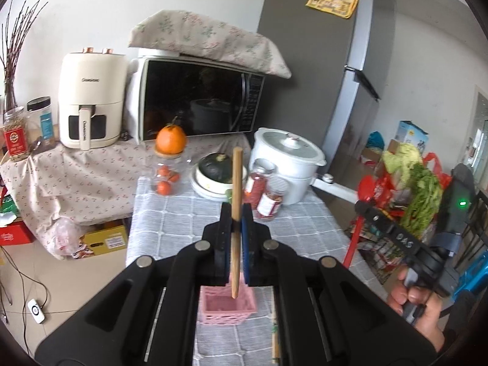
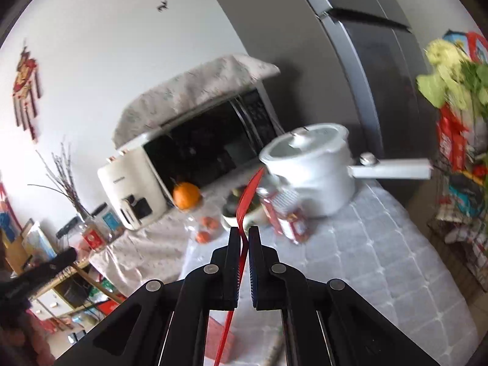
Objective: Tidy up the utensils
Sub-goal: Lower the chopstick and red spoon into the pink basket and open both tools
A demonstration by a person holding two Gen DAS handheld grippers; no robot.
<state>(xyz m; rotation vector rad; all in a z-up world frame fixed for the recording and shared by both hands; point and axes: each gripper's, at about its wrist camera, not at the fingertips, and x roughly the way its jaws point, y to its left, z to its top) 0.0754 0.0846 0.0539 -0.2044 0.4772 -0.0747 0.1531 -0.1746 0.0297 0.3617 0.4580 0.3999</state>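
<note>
My left gripper is shut on a wooden stick-shaped utensil, held upright. Its lower end hangs just over a pink slotted basket on the checked tablecloth. In the same view, at the right, a hand holds my right gripper, which carries a red plastic spoon with the bowl up. In the right wrist view my right gripper is shut on that red plastic spoon, whose handle runs down between the fingers. Another wooden utensil lies on the cloth beside the basket.
At the far end of the table stand a white pot with a long handle, red-labelled jars, a bowl holding a dark squash and a jar topped by an orange. Behind are a microwave, an air fryer and a grey fridge.
</note>
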